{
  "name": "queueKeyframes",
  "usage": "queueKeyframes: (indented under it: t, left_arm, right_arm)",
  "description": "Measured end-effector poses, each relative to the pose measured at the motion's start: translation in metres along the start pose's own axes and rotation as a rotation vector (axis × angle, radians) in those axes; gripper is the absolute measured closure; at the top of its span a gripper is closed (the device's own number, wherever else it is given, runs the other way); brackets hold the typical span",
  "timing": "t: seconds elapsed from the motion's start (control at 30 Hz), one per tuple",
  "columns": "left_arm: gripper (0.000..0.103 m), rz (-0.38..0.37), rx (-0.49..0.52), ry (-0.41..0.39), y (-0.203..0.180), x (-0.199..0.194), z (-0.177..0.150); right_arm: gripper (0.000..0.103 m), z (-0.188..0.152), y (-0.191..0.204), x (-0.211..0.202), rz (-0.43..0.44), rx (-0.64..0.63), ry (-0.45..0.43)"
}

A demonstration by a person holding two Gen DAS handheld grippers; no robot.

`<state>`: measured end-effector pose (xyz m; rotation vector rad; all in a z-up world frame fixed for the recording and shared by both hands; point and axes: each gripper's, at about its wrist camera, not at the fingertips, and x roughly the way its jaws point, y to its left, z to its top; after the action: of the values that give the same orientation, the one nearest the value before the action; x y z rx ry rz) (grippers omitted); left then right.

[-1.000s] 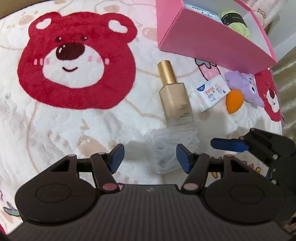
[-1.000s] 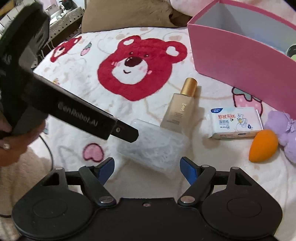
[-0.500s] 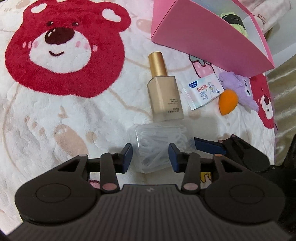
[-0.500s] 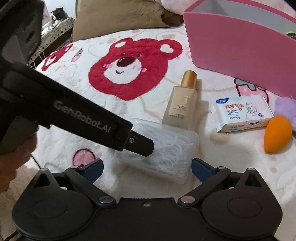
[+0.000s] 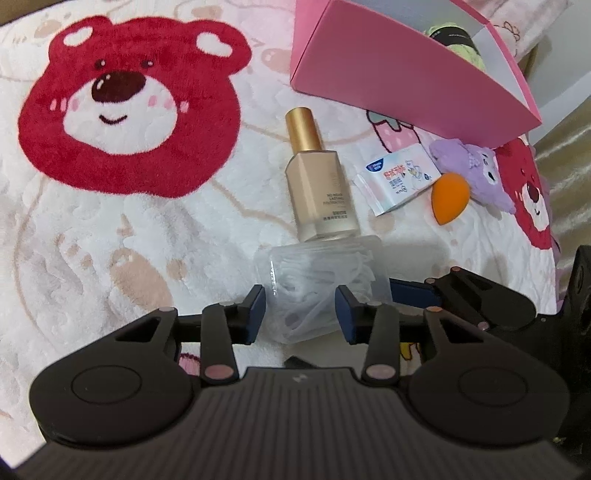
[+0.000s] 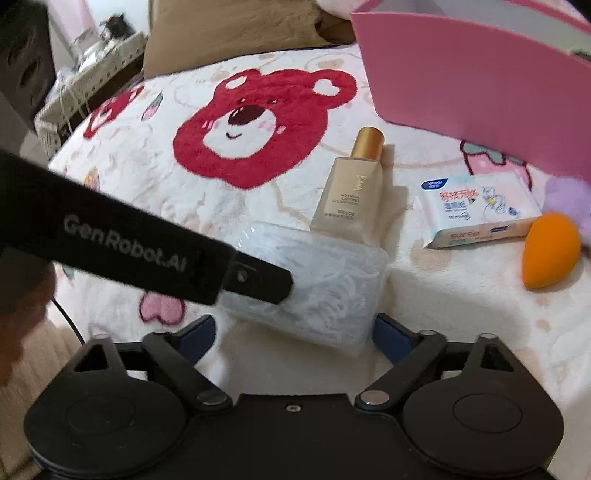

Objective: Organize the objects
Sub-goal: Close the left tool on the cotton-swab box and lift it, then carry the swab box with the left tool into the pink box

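Observation:
A clear plastic box (image 5: 321,273) of white picks lies on the bear-print blanket, its far end against a beige foundation bottle (image 5: 321,192) with a gold cap. My left gripper (image 5: 301,310) is closing on the box's near left corner, and its pads touch the plastic. From the right wrist view its black finger (image 6: 273,284) crosses over the box (image 6: 332,280). My right gripper (image 6: 295,332) straddles the box's near end with its jaws narrowing, and a gap shows at each pad. One blue right finger (image 5: 410,295) lies beside the box.
An open pink box (image 5: 388,62) stands behind, with a green item (image 5: 461,48) inside. In front of it lie a wipes pack (image 5: 397,177), an orange sponge (image 5: 448,197) and a purple plush (image 5: 472,166). A hand (image 6: 22,310) holds the left gripper. A brown cushion (image 6: 229,33) lies at the back.
My left jaws have narrowed from wide apart to tight around the clear box's corner. The right gripper has edged closer, so its fingers now flank the box's near end.

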<state>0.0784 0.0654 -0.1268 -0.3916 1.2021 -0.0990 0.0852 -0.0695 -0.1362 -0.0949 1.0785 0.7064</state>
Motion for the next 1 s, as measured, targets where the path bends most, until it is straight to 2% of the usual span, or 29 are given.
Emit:
queueKeyframes:
  t: [0.23, 0.37, 0.6, 0.8, 1.0]
  left_arm:
    - [0.065, -0.024, 0.006, -0.034, -0.015, -0.013, -0.014]
    - [0.065, -0.036, 0.036, -0.117, -0.027, -0.030, -0.023]
    - [0.065, -0.088, 0.050, -0.224, -0.038, -0.060, -0.027]
    - [0.065, -0.084, 0.099, -0.251, -0.059, -0.072, -0.027]
    - [0.065, -0.075, 0.134, -0.252, -0.080, -0.084, -0.009]
  right_arm:
    - [0.017, -0.004, -0.002, -0.022, -0.020, -0.051, -0.025]
    - [0.019, -0.004, 0.004, -0.036, -0.065, -0.115, -0.057]
    - [0.023, 0.002, 0.003, -0.065, -0.077, -0.159, -0.131]
    - [0.024, 0.003, 0.003, -0.088, -0.125, -0.210, -0.177]
    - [0.023, 0.015, -0.003, -0.108, -0.169, -0.212, -0.213]
